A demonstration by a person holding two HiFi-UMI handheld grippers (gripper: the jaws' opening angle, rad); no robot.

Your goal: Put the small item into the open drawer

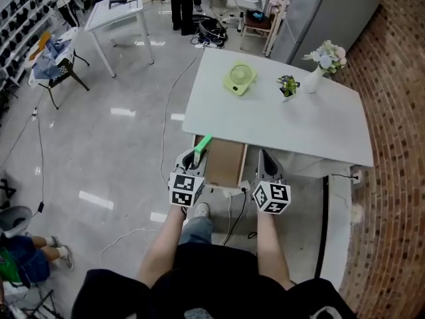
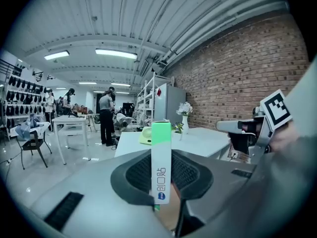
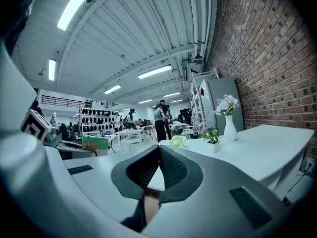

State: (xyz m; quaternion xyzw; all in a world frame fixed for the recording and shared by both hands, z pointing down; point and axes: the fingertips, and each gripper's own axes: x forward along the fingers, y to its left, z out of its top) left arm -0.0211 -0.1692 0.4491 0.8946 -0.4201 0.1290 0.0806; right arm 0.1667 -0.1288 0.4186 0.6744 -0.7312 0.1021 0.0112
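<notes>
The small item (image 1: 202,143) is a slim white box with a green end, and my left gripper (image 1: 194,155) is shut on it. In the left gripper view the box (image 2: 161,157) stands upright between the dark pads (image 2: 136,175). It hangs over the left front corner of the open wooden drawer (image 1: 226,165), which juts out from under the white table (image 1: 279,121). Just right of the drawer, my right gripper (image 1: 267,161) is shut with nothing in it; its pads (image 3: 171,170) meet at the tips.
On the table stand a green fan (image 1: 239,78), a small potted plant (image 1: 287,85) and a vase of flowers (image 1: 320,66). A brick wall (image 1: 392,111) runs along the right. Cables (image 1: 232,211) lie on the floor by my feet. Another white table (image 1: 119,8) and people stand far back.
</notes>
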